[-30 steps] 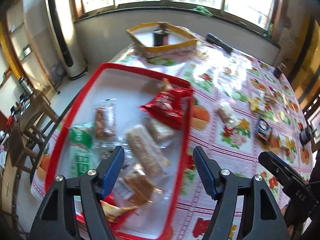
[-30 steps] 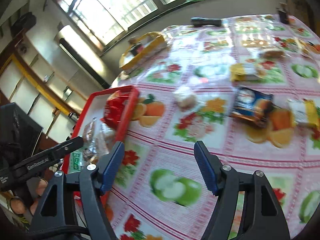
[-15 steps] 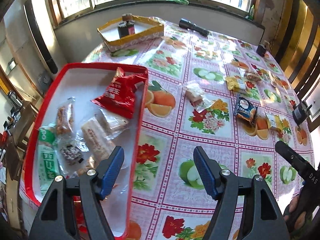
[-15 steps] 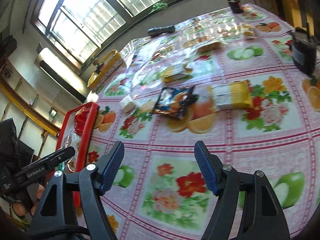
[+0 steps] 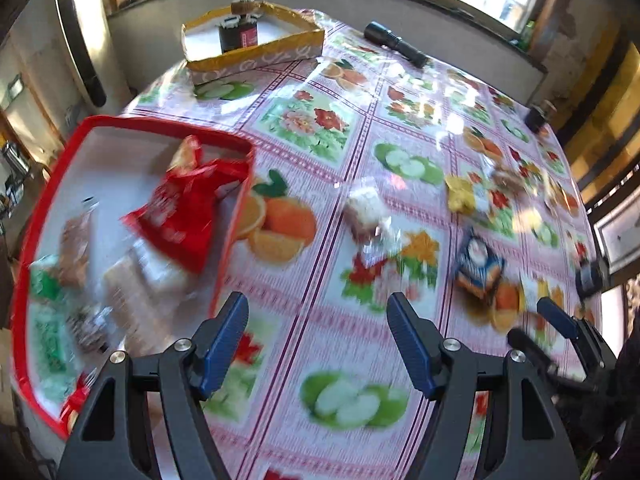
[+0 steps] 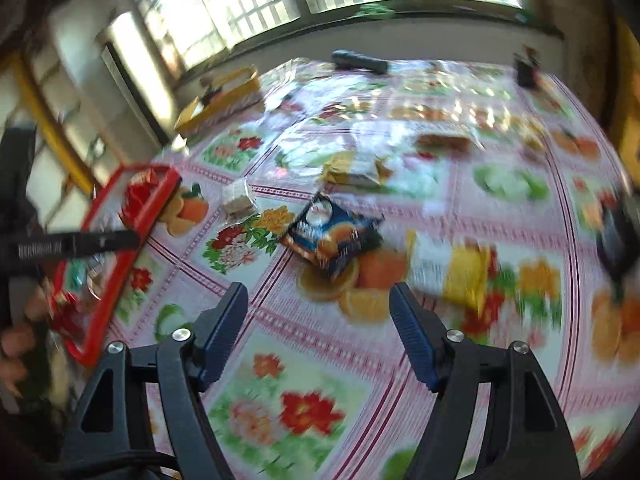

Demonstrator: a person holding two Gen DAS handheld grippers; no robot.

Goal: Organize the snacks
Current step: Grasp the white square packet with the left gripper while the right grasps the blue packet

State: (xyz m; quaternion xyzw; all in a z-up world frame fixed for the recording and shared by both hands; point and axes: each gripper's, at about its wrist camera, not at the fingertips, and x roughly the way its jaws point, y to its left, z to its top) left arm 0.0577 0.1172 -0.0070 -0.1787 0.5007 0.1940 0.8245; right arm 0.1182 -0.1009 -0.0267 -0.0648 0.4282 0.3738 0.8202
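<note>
Left wrist view is showing the left gripper (image 5: 318, 344) hanging above the flowered tablecloth (image 5: 360, 152), its two blue fingers spread wide and holding nothing. The red tray (image 5: 36, 216) is lying at about nine o'clock from it, and it is already carrying several snacks; a red packet (image 5: 182, 216) is leaning over the tray's right rim. I think the tray is serving as the collecting place, so the snacks outside it are still waiting.

These loose snacks are sitting on the cloth from twelve to three o'clock: a clear-wrapped white bar (image 5: 368, 212), a yellow packet (image 5: 460, 196) and a blue packet (image 5: 478, 266).

In the right wrist view, the right gripper (image 6: 320, 332) is also standing wide open and empty. The blue packet (image 6: 332, 236) is lying just ahead at twelve o'clock, and a yellow and white packet (image 6: 456, 272) at about two o'clock. The open fingers are probably being kept ready for taking the blue one, as it is the nearest, but the picture is blurred and I cannot be sure.

A yellow box (image 5: 252, 44) and a black flashlight (image 5: 396, 44) are resting at the far end.
</note>
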